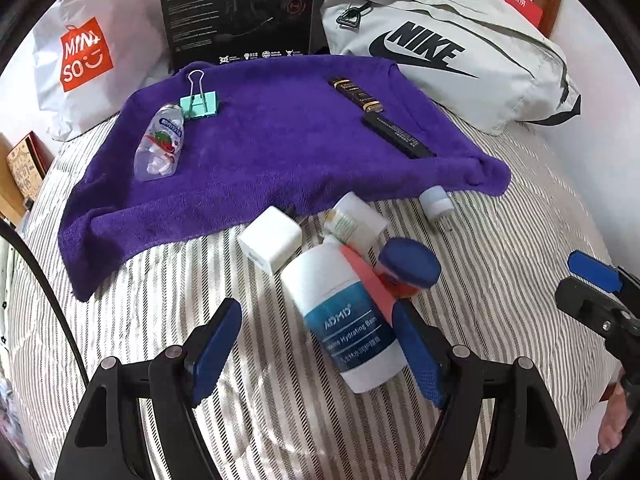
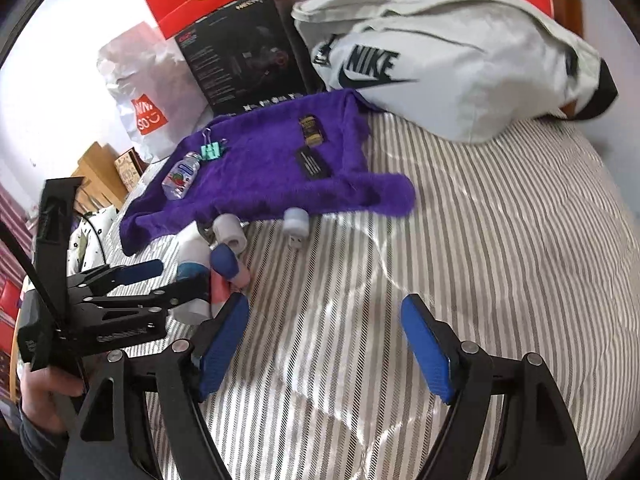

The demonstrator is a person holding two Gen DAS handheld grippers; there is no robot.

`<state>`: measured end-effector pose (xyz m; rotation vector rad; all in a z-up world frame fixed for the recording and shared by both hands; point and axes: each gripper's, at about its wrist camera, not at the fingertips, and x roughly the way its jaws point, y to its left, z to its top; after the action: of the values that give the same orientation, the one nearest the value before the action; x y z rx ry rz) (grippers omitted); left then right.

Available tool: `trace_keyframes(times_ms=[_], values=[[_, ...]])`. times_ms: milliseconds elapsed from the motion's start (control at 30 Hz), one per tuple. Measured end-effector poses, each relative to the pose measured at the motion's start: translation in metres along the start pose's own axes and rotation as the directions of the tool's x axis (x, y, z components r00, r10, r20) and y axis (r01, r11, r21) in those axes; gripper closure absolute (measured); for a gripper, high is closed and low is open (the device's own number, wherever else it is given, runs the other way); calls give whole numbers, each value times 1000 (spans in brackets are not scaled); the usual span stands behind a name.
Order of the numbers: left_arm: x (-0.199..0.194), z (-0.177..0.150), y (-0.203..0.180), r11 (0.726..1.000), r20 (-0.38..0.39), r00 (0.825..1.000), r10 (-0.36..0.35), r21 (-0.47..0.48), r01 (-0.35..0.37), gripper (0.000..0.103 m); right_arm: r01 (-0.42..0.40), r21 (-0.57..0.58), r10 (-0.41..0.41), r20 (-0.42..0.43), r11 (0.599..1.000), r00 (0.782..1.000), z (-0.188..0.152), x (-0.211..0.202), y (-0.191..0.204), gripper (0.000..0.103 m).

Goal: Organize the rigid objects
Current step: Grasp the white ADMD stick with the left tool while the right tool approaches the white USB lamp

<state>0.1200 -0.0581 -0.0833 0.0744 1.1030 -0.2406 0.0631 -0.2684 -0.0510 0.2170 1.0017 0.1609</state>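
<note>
- While my grippers hang over the striped bedspread (image 1: 120, 320), the purple towel (image 1: 260, 140) spreads toward 12 o'clock.
- White balm tube (image 1: 344, 320) lies between my left gripper (image 1: 316, 340) fingers, spread wide, its side touching the right pad.
- My right gripper (image 2: 324, 344) gapes wide, empty.
- Mint binder clip (image 1: 200, 100) sits on the towel, 11 o'clock.

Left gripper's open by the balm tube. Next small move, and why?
Probably shift the left gripper slightly right and forward, then close. The white balm tube lies on the striped bedding, off the purple towel, closer to the right finger than centered between the open jaws.
</note>
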Motion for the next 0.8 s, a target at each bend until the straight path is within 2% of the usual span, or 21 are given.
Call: trace_keyframes(times_ms=[333,533,633,800], values=[[-3,-10,1,999,-16,999,39,38,-39,25,-34,21,34,-14,999,999,-9,8,-2,25],[5,-13,-6,991,-16,994,110,79,-108,23,-38,-12,37,-23,999,999,-13,10,3,25],[4,-15,-3,979,-11,984,179,106,-177,23,-43,-8,43,-26,999,999,-14,10,1,25],[8,-10,-1,983,-4,987,159,92,-158,26,-47,-1,47,-32,999,998,-14,15,-1,25]])
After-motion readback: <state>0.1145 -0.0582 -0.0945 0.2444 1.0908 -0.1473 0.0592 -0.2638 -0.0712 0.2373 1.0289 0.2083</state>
